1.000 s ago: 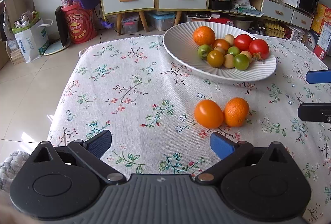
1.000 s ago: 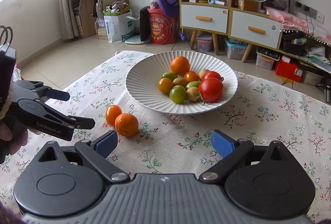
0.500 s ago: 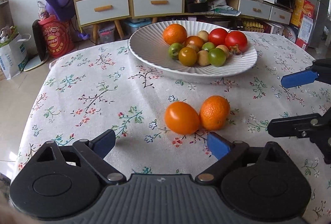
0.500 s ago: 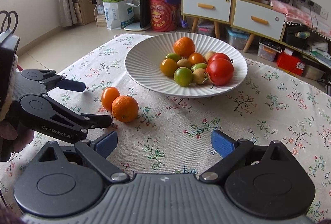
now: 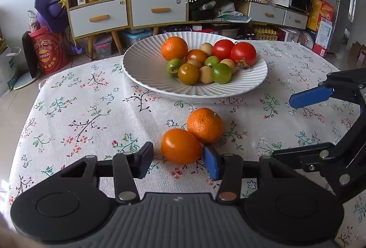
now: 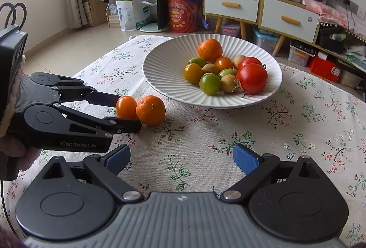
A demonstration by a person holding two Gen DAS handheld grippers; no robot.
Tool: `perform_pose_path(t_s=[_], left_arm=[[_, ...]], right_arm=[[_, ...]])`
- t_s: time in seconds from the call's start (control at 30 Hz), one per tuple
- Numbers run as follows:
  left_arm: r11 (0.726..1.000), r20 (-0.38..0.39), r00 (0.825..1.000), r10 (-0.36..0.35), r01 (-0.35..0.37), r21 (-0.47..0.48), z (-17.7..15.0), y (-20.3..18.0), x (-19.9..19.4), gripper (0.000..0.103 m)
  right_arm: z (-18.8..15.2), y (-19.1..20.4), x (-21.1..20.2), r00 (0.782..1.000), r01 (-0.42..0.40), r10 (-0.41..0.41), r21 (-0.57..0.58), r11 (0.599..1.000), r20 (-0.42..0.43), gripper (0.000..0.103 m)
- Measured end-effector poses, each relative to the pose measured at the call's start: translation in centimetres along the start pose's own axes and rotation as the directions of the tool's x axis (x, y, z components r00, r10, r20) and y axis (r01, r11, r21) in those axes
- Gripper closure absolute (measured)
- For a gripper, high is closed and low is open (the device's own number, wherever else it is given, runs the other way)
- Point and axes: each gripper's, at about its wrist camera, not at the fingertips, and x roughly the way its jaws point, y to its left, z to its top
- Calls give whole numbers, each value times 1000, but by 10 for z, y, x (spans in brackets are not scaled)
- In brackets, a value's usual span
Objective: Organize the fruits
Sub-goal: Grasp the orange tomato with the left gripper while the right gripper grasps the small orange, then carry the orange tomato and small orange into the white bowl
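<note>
left tool point(image 5: 178, 162) angled downward, jaws just closed in to a narrow gap, right pad point(image 5: 211, 166) at the smooth orange fruit point(image 5: 180, 148), left pad apart from it. right tool point(image 6: 180, 160) angled downward, jaws spread wide, holding nothing

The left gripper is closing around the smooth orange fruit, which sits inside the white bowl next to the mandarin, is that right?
Not quite: the smooth orange fruit lies on the tablecloth, outside the white bowl, as the left wrist view shows. The left gripper has been closing around it, beside the mandarin.
</note>
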Motion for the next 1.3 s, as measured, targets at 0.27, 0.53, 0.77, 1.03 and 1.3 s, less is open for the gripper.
perform_pose_path(t_s=[0.27, 0.53, 0.77, 1.03, 1.3], left_arm=[[1000, -23, 999, 22, -22, 2, -1, 6, -5, 68], [998, -51, 997, 57, -57, 7, -7, 21, -16, 68], [998, -63, 996, 68, -68, -5, -12, 32, -23, 68], [997, -62, 996, 69, -70, -14, -13, 39, -27, 68], [997, -55, 996, 67, -68, -22, -14, 42, -29, 68]], right_arm=[[7, 3, 9, 1000, -5, 6, 41, 999, -12, 10], [13, 16, 23, 999, -16, 18, 54, 998, -33, 20], [23, 25, 32, 999, -18, 21, 91, 996, -36, 33], [29, 31, 42, 999, -13, 18, 122, 992, -44, 50], [31, 36, 47, 999, 1, 4, 112, 994, -50, 60]])
